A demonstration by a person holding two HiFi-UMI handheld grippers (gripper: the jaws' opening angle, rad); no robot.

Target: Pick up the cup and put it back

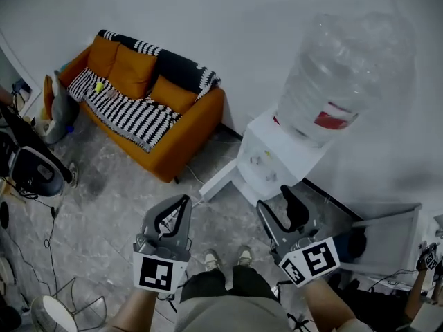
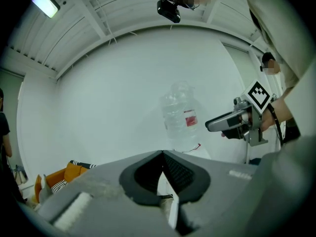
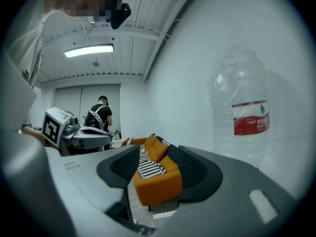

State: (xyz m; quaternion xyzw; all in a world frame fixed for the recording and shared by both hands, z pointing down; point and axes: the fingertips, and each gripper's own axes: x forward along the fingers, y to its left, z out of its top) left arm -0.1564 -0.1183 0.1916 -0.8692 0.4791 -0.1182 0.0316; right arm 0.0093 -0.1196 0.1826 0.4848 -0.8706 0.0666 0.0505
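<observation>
- The orange sofa (image 1: 149, 109) sits well off to the left of the water dispenser (image 1: 273, 161). It's not part of the job.
- The big clear bottle (image 1: 339, 75) is upside down on top of the dispenser. Can't tell how full it is.
- The right gripper (image 1: 275, 198) hangs just in front of the dispenser, jaws spread, nothing in them.
- The left gripper (image 1: 183, 200) is further left of the dispenser, tips pinched together, empty.
- The cup isn't in any view, so I can't place it. My guess is it's light and maybe squashy, so grab it mid-wall and squeeze gently.

Orange sofa (image 1: 185, 128), black-and-white striped throw (image 1: 128, 113), white water dispenser (image 1: 275, 155).
</observation>
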